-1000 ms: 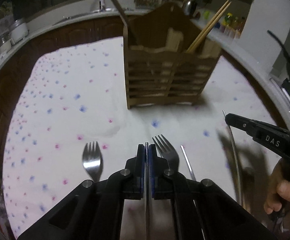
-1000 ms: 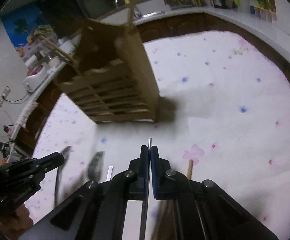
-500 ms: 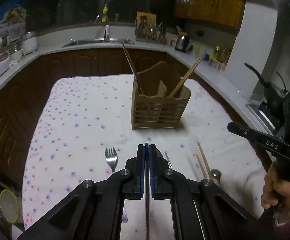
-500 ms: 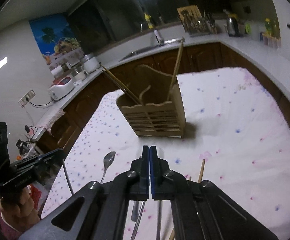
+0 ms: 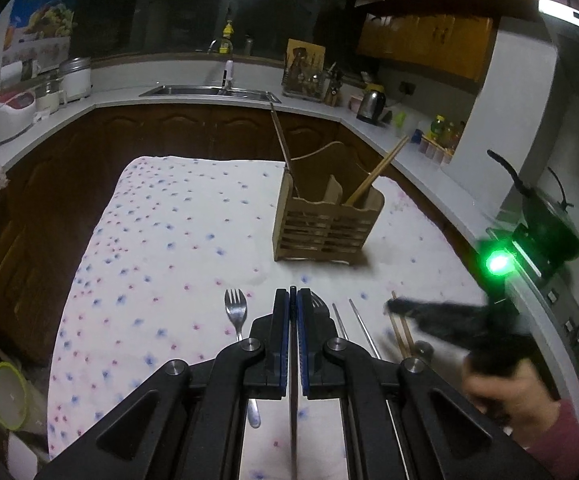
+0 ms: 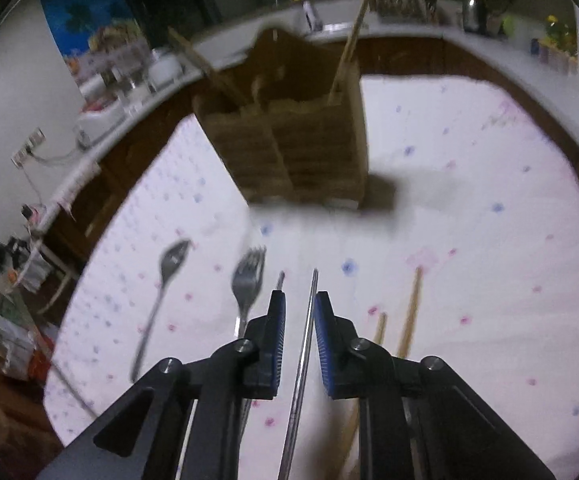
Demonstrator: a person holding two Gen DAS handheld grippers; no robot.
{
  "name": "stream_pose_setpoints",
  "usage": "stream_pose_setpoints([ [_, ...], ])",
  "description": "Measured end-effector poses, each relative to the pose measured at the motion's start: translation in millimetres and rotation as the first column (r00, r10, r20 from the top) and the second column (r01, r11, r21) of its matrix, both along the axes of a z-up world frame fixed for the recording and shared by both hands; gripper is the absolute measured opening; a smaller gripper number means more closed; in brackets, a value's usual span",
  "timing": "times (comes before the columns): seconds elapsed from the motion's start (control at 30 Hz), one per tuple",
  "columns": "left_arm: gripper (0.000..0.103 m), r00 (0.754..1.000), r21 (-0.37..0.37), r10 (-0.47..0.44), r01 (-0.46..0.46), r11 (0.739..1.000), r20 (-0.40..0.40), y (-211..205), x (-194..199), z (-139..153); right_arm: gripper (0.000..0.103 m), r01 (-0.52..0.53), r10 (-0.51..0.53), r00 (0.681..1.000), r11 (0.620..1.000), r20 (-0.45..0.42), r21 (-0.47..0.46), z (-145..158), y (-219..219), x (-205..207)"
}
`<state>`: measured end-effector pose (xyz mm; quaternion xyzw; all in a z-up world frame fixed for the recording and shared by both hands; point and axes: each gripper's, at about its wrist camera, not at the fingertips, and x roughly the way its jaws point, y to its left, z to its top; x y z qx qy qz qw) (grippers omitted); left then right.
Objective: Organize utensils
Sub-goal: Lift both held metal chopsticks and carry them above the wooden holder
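1. Left gripper [image 5: 293, 294]: jaws pressed together with a thin metal rod running between them; whether it is actually gripped or merely lies on the cloth below cannot be told.
2. Forks: one fork [image 5: 236, 312] lies on the cloth-covered surface [image 5: 161, 240] at 11 o'clock of the left jaws, a second fork [image 6: 248, 276] just beside them at 1 o'clock.
3. Metal chopstick [image 6: 309, 320]: lies between the parted, empty jaws of the right gripper [image 6: 298, 312], pointing to 12 o'clock. Probably light, stiff and slippery; it is best pinched near mid-length, squarely, so it does not pivot or slide out.
4. Wooden caddy [image 5: 327, 224]: stands upright at 12 o'clock, well apart from the loose utensils, with wooden chopsticks already leaning in two compartments.
5. Wooden chopsticks [image 6: 409, 316]: lie flat at 2 o'clock of the right jaws.
6. View differences: the left wrist view alone shows the right hand [image 5: 509, 392] and the caddy interior; the right wrist view alone shows the open jaw gap straddling the chopstick.
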<state>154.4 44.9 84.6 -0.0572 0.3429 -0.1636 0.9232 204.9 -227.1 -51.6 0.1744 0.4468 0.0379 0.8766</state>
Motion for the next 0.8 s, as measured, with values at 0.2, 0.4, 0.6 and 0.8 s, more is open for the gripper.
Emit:
stream_pose_setpoints([
  [0.2, 0.002, 1.000, -0.033, 0.002, -0.002, 0.999, -0.003, 6.4, 8.4, -2.9, 0.018, -0.029, 0.025, 0.997, 0.998, -0.079, -0.053, -31.2, 14.9, 31.6],
  [0.4, 0.002, 1.000, -0.050, -0.001, 0.001, 0.999, -0.003, 10.2, 14.7, -4.8, 0.010, -0.053, 0.034, 0.993, 0.983, -0.110, -0.177, -43.1, 27.6, 49.1],
  [0.6, 0.002, 1.000, -0.059, 0.006, -0.006, 0.998, -0.001, 9.7, 16.4, -5.1, 0.004, -0.033, 0.025, 0.997, 0.993, -0.070, -0.110, -31.8, 15.1, 36.8],
  [0.8, 0.002, 1.000, -0.068, 0.009, -0.008, 0.998, 0.017, 8.4, 9.8, -2.1, 0.004, 0.005, -0.003, 0.998, 1.000, 0.062, -0.029, 16.1, -1.4, -0.2],
])
